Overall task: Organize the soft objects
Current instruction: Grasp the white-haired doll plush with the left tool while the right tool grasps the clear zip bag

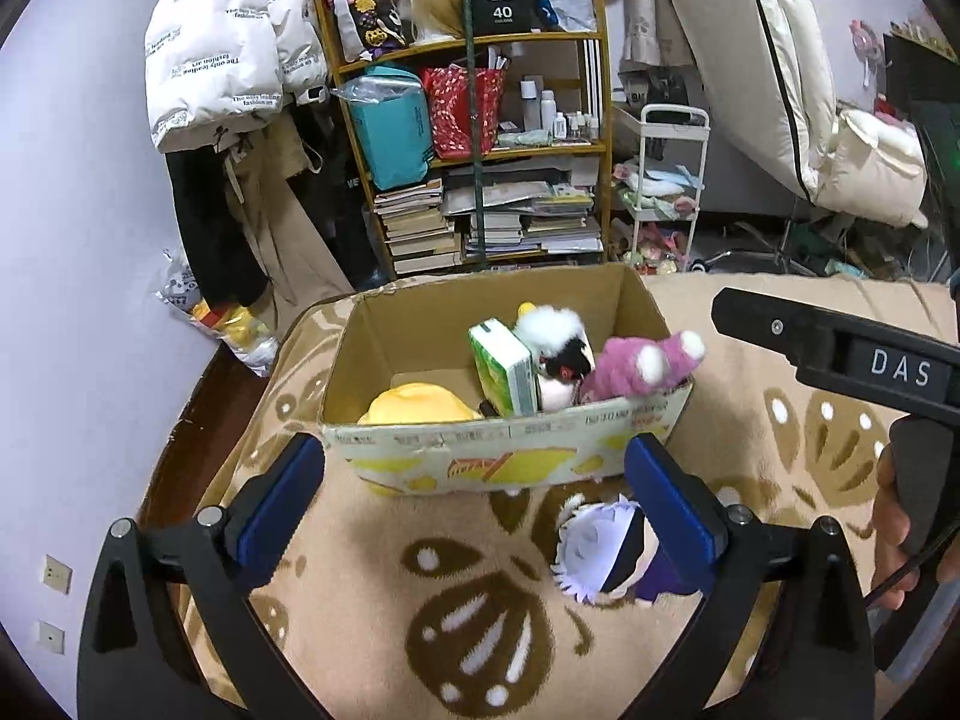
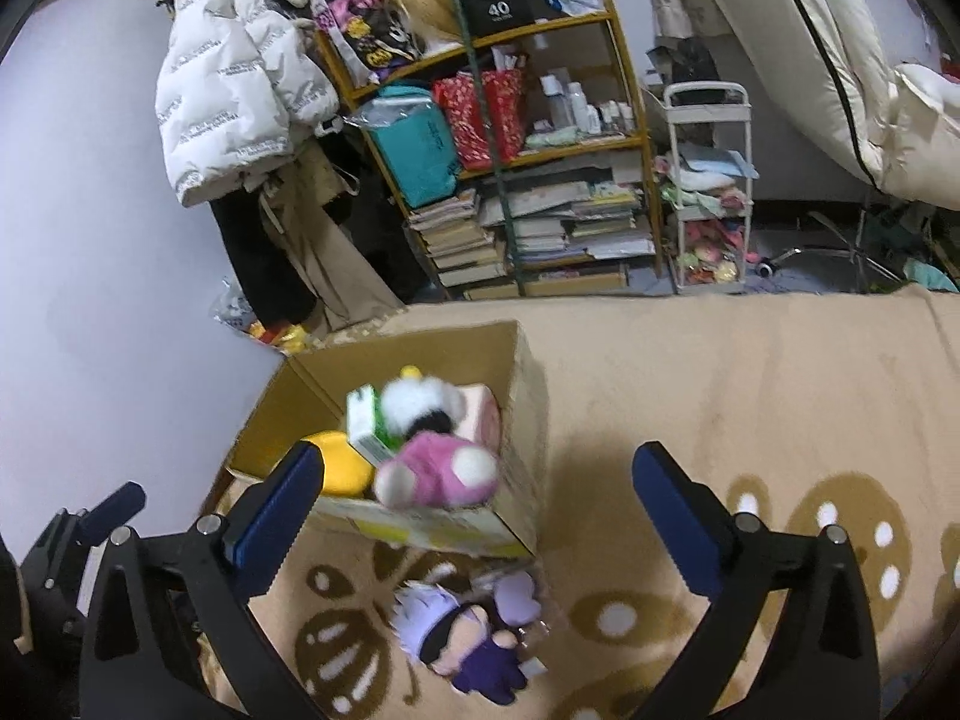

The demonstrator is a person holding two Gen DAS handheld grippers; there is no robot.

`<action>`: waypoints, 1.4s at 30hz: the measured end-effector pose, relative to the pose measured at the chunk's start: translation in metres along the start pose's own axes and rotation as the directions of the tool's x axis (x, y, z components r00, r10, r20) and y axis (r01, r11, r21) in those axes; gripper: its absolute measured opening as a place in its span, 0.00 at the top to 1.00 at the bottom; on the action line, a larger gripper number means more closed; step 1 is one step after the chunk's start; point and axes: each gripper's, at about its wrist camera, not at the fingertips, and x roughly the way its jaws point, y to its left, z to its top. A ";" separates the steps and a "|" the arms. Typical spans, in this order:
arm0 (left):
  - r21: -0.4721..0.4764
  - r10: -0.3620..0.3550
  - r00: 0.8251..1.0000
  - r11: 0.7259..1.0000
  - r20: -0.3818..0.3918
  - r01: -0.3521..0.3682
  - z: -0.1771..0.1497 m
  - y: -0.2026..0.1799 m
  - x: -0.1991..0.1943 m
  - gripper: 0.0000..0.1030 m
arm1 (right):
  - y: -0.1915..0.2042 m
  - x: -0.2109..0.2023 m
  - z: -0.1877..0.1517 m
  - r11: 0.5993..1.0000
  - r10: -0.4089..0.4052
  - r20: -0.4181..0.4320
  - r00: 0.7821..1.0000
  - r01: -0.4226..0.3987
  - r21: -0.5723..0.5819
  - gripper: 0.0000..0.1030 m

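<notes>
An open cardboard box (image 1: 510,456) stands on a beige patterned blanket. It holds a yellow plush (image 1: 417,405), a green and white tissue pack (image 1: 504,369), a white and black plush (image 1: 555,348) and a pink plush (image 1: 639,363) at its right rim. A small doll with white hair and dark clothes (image 1: 606,552) lies on the blanket in front of the box. My left gripper (image 1: 474,504) is open and empty above the blanket, the doll beside its right finger. My right gripper (image 2: 477,504) is open and empty above the box (image 2: 516,498) and the doll (image 2: 468,630).
A wooden shelf (image 1: 480,138) with books, bags and bottles stands behind the box. A white puffer jacket (image 1: 222,42) hangs at left. A white trolley (image 1: 666,180) stands right of the shelf. The blanket (image 2: 750,384) stretches to the right.
</notes>
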 end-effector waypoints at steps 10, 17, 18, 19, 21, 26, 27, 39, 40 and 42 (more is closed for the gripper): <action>0.012 -0.019 0.998 1.000 -0.056 0.020 -0.026 -0.017 0.019 0.04 | -0.007 0.012 -0.017 0.999 -0.049 -0.090 0.995 0.049 -0.002 0.00; 0.045 -0.039 0.997 0.998 -0.062 0.042 -0.034 -0.033 0.038 0.04 | -0.009 0.037 -0.030 0.998 -0.068 -0.192 0.979 0.067 -0.009 0.00; 0.042 -0.049 0.996 0.998 -0.069 0.052 -0.035 -0.034 0.042 0.04 | -0.008 0.041 -0.033 0.997 -0.072 -0.204 0.976 0.070 -0.018 0.00; 0.041 -0.057 0.996 0.997 -0.073 0.060 -0.035 -0.035 0.045 0.04 | -0.008 0.044 -0.035 0.997 -0.079 -0.212 0.974 0.075 -0.028 0.00; 0.033 -0.087 0.993 0.995 -0.081 0.090 -0.037 -0.036 0.052 0.04 | -0.006 0.050 -0.038 0.994 -0.103 -0.226 0.969 0.093 -0.055 0.00; 0.009 -0.131 0.986 0.991 -0.102 0.132 -0.044 -0.035 0.069 0.04 | -0.004 0.063 -0.045 0.991 -0.128 -0.264 0.956 0.112 -0.076 0.00; 0.007 -0.135 0.985 0.991 -0.111 0.136 -0.046 -0.035 0.072 0.04 | -0.005 0.065 -0.047 0.990 -0.133 -0.270 0.954 0.115 -0.079 0.00; 0.042 -0.171 0.968 0.982 -0.186 0.182 -0.059 -0.044 0.101 0.04 | -0.010 0.094 -0.061 0.984 -0.177 -0.372 0.911 0.151 -0.100 0.00; 0.031 -0.176 0.965 0.982 -0.195 0.186 -0.060 -0.043 0.103 0.04 | -0.011 0.096 -0.062 0.983 -0.181 -0.379 0.907 0.155 -0.099 0.00; 0.016 -0.183 0.960 0.982 -0.210 0.191 -0.061 -0.042 0.107 0.04 | -0.014 0.100 -0.064 0.982 -0.186 -0.391 0.901 0.160 -0.097 0.00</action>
